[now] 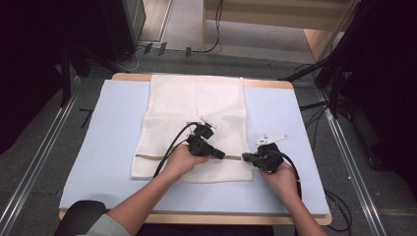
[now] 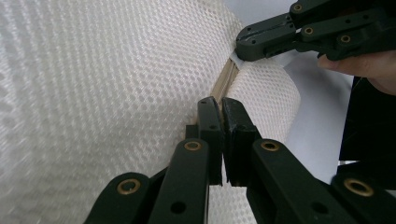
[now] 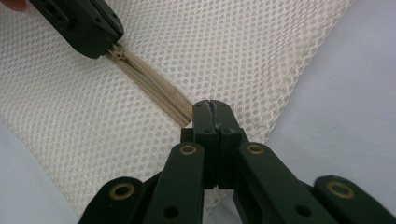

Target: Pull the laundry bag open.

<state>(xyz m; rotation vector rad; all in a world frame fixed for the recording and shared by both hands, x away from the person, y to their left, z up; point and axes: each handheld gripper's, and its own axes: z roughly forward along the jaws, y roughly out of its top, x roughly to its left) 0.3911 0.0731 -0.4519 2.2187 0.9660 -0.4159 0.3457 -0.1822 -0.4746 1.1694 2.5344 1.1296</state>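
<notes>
At the near edge of the worktop [image 1: 98, 162], covered by a pale blue mat, the person's two forearms came in from below, each hand carrying a claw. The right claw [image 1: 246, 158] sat at the right end of the zipper [image 1: 152, 157] of a white mesh bag [image 1: 196, 103]. Its jaws were pressed together, and in the right gripper view [image 3: 211, 109] they appeared to pinch the bag's edge where the zipper tape ends, though the grip itself was hidden behind the jaws.

Just left of it, the left claw [image 1: 220, 154] was on the zipper line. Its jaws stood all but together in the left gripper view [image 2: 220, 108], clamped, as far as could be judged, on the zipper's slider or pull; the part itself was hidden between the pads.

The zipper ran across the bag near its front edge. In the high view a tan line showed left of the left claw, reaching toward the bag's left side; a short stretch also lay between the two claws [image 3: 154, 86].

Beyond the claws, the bag lay flat and spread toward the far edge of the worktop, undisturbed.

Assessment: the work in hand was running the zipper along the bag, one claw anchoring, the other pulling. The left claw stood close to the right end, so the travel was either nearly finished or barely begun. Whether the teeth left of it were meshed could not be told at this resolution.
</notes>
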